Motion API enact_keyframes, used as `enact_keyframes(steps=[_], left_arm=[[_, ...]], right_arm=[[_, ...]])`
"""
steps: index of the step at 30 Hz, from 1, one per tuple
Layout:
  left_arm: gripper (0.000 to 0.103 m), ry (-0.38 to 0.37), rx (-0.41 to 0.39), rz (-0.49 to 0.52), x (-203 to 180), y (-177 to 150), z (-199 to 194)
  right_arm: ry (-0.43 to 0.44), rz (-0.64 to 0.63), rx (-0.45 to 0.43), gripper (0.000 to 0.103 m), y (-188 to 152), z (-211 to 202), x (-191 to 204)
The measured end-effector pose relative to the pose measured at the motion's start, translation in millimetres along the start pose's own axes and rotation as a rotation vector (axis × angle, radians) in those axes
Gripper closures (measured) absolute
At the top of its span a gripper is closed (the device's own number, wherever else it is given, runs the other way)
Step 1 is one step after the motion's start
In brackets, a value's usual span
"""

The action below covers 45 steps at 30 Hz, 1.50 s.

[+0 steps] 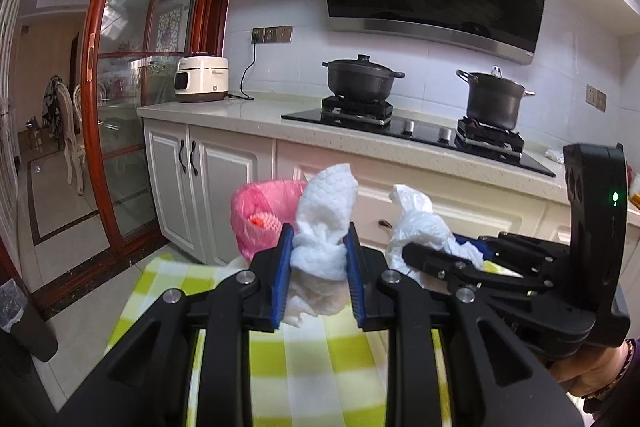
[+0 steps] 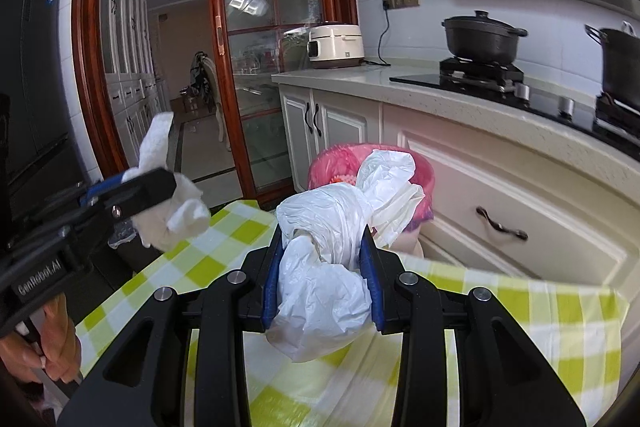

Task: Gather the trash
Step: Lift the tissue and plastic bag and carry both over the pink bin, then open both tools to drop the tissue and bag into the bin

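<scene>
My left gripper (image 1: 319, 241) is shut on a crumpled white paper towel (image 1: 326, 219), held above the green-checked tablecloth (image 1: 304, 367). It also shows in the right wrist view (image 2: 160, 183), with the towel (image 2: 176, 215). My right gripper (image 2: 325, 239) is shut on a crumpled white plastic bag (image 2: 336, 227); it shows at the right of the left wrist view (image 1: 424, 255), with the bag (image 1: 416, 223). A bin lined with a pink bag (image 1: 262, 211) stands on the floor beyond the table edge, with orange and white trash inside. It also shows behind the plastic bag (image 2: 336, 163).
White kitchen cabinets (image 1: 208, 167) and a drawer front (image 2: 520, 211) stand just behind the bin. The counter holds a rice cooker (image 1: 202, 79) and two dark pots (image 1: 360, 79) on a hob. A glass sliding door (image 1: 128, 99) is at the left.
</scene>
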<state>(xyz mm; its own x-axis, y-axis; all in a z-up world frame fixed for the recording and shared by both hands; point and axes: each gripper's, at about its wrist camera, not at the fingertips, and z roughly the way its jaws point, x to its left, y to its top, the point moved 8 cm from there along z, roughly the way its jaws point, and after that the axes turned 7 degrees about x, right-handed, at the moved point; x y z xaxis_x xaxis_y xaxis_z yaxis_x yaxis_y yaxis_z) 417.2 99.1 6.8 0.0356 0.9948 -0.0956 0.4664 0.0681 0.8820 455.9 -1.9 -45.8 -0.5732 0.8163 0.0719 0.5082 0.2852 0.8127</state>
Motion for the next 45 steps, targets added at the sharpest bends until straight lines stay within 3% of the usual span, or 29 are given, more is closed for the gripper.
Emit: enact_keyframes(steps=[11, 21, 31, 33, 34, 37, 45], left_arm=[[0.079, 0.012, 0.016, 0.04, 28, 38, 88], [0.078, 0.04, -0.019, 0.006, 79, 88, 167], [0.075, 0.033, -0.006, 0.018, 123, 97, 238], [0.075, 0.015, -0.001, 0.018, 129, 99, 256], [0.075, 0.006, 0.004, 0.02, 130, 100, 263], [0.063, -0.022, 0.014, 0.033, 131, 107, 289], [0.042, -0.044, -0.016, 0.049, 109, 117, 316]], right_arm=[[0.029, 0.001, 0.029, 0.068, 48, 86, -28], [0.032, -0.028, 0.046, 0.068, 84, 174, -47], [0.054, -0.022, 0.056, 0.067, 94, 240, -61], [0.072, -0.022, 0.076, 0.064, 89, 252, -61], [0.085, -0.02, 0.088, 0.058, 84, 256, -60], [0.12, -0.026, 0.091, 0.037, 74, 257, -57], [0.108, 0.005, 0.05, 0.035, 69, 233, -76]])
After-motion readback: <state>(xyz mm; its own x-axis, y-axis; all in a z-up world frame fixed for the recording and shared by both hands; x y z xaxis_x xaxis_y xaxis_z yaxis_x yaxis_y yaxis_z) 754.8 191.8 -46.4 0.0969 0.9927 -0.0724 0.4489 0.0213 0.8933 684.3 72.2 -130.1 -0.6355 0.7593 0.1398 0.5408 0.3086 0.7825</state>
